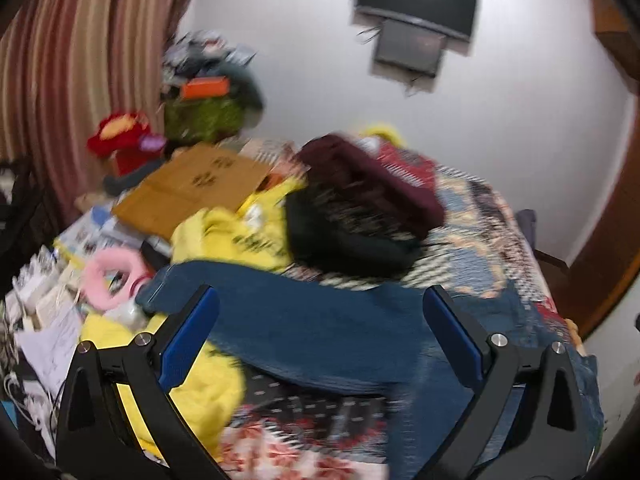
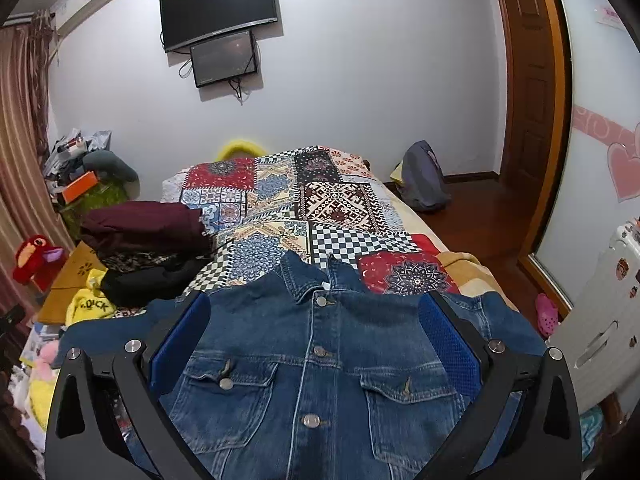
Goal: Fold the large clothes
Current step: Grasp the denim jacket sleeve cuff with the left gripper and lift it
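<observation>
The denim jacket (image 2: pixel 320 360) lay front-up, buttoned, on the bed (image 2: pixel 340 200) directly below both tools. Heavy and stiff, it probably needed seam or shoulder grips. Right tool (image 2: pixel 316 344) and left tool (image 1: pixel 320 340) hung spread wide, holding nothing.

Bed (image 2: pixel 340 200) carried patchwork cover. Denim jacket (image 2: pixel 320 360) lay front-up, collar away, at near end. Stack of dark folded clothes (image 2: pixel 148 248) sat at left edge, beside yellow garment (image 1: pixel 240 236) and brown cardboard (image 1: pixel 188 188).
</observation>
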{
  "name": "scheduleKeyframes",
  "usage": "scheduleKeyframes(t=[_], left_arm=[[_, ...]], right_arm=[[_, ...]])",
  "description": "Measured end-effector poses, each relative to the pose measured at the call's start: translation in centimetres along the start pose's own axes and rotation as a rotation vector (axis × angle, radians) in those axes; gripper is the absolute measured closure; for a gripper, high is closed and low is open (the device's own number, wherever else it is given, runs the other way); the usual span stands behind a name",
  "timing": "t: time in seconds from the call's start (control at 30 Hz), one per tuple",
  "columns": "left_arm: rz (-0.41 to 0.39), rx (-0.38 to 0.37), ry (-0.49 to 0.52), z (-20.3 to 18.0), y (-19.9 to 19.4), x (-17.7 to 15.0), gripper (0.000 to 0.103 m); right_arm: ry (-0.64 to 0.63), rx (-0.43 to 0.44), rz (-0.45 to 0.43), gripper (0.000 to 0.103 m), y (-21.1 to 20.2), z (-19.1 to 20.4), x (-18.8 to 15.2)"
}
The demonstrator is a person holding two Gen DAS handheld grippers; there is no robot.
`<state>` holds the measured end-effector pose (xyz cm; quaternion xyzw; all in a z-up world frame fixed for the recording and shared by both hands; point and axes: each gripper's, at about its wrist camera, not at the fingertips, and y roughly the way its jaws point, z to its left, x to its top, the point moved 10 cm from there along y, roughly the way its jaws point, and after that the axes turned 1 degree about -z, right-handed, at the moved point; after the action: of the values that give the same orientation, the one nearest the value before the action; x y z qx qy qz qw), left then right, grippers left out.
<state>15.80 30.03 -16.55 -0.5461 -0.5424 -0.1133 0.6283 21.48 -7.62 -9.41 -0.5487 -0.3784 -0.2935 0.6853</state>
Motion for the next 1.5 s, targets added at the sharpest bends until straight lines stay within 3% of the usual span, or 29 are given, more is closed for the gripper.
scheduleKeyframes(t=[0.23,0.43,0.53,0.67,0.9,1.03,1.13,1.2,1.27,1.5], left_arm=[[0.197,0.076,-0.171,10.2,6.4,-4.0,0.000],[0.372,0.007,-0.324,14.0,11.2,-7.5,0.008],[0.412,-0.014,-0.398,15.7,13.1,-8.3,0.009],[0.448,-0.059,-0.497,17.3,15.3,-9.0,0.018],[0.459,0.000,-0.518,19.9,18.5,-9.1,0.032],[0.437,0.081,-0.464,20.9,19.4,-8.5,0.045],[0.417,0.135,-0.415,21.4,19.7,-8.0,0.060],[0.406,0.185,-0.359,21.4,19.6,-7.5,0.081],[0.405,0.208,-0.309,21.0,19.3,-7.1,0.091],[0.261,0.179,-0.179,17.2,15.8,-1.3,0.099]], right_arm=[[-0.025,0.021,0.108,0.000,3.2,0.7,-1.5],[-0.059,0.040,0.177,0.000,5.1,1.9,-2.9],[-0.074,0.041,0.201,0.000,5.8,2.2,-3.4],[-0.076,0.041,0.217,0.000,6.6,2.4,-3.5],[-0.055,0.055,0.256,0.000,7.4,2.5,-4.1],[-0.065,0.042,0.262,0.000,7.6,2.5,-4.3],[-0.072,0.028,0.269,0.000,7.6,2.3,-4.4],[-0.069,0.019,0.271,0.000,7.5,2.0,-4.4],[-0.066,0.012,0.270,0.000,7.3,1.8,-4.4],[-0.073,-0.012,0.248,0.000,6.3,0.6,-3.9]])
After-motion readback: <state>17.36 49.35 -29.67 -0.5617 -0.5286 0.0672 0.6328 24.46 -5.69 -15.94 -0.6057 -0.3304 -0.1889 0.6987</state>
